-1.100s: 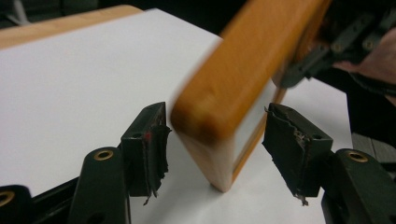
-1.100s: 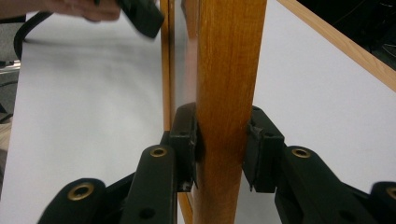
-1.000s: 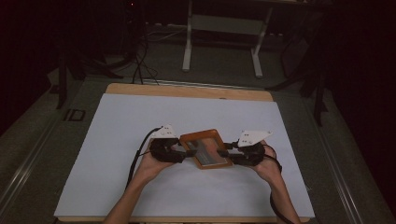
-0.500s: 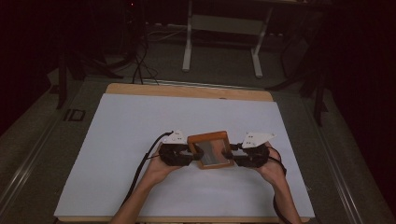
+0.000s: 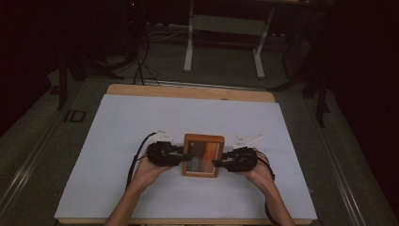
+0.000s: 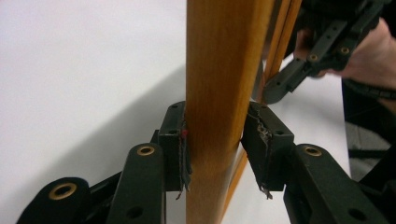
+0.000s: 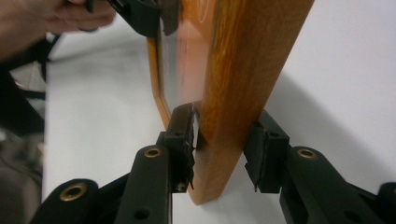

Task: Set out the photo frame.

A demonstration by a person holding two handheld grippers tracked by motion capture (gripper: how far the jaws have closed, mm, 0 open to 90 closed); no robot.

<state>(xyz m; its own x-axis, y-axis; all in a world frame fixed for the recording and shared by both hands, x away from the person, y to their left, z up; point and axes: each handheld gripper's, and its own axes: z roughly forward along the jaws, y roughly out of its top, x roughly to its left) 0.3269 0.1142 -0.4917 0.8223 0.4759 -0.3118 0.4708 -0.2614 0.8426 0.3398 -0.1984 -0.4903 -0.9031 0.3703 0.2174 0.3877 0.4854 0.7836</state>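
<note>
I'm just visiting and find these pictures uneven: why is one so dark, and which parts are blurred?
High view: dim all round, only the white table lit, floor nearly black; glass in the frame shows a reddish glint. Left gripper view: bright, frame edge sharp, its shadow on the table, far hand soft. Right gripper view: frame wood fairly sharp, glass and hand blurred.

Open room: bare white tabletop (image 5: 141, 122) on every side of the wooden frame (image 5: 203, 141).
In the way: frame mid-tabletop, left hand-held gripper (image 5: 181, 157) and right hand-held gripper (image 5: 220, 164) flanking it.
</note>
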